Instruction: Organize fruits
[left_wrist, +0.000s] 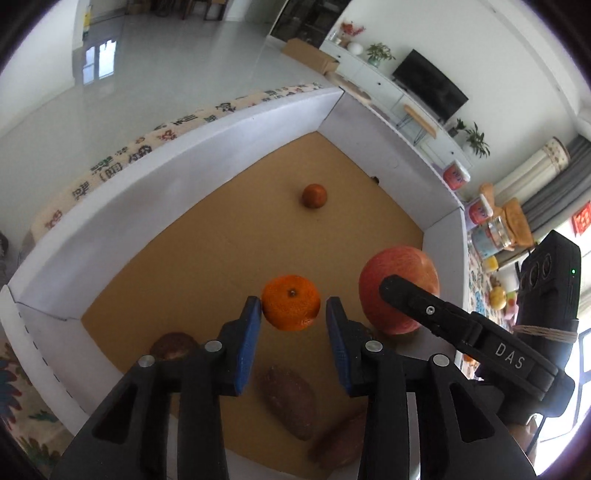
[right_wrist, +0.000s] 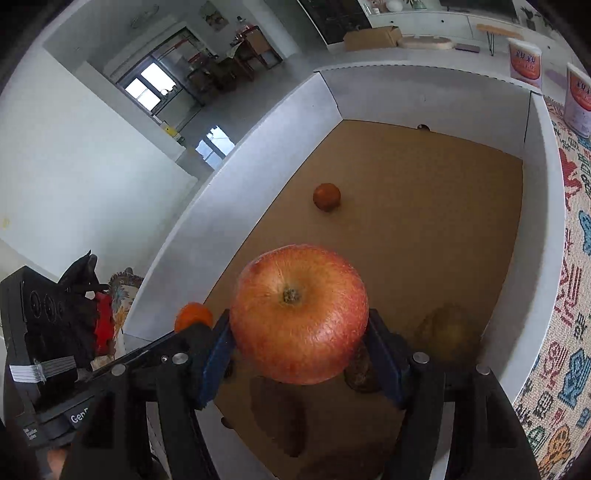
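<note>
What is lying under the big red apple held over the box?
Under the apple show the box's brown floor and parts of two dark brown lumps. What lies directly beneath it is covered.

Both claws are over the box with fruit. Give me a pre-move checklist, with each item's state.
1. Right claw holds the apple: ok, blue pads press both of its sides.
2. Left claw holds the orange: cannot tell; the left pad touches it, but a gap shows at the right pad.
3. Both fruits are over the box floor: ok.
4. Open floor to set them down: ok, bare cardboard lies around the small tangerine.
5. Items directly below: not ok, brown tubers lie under the claws.
6. Claws apart from each other: not ok, they are very close side by side.
</note>
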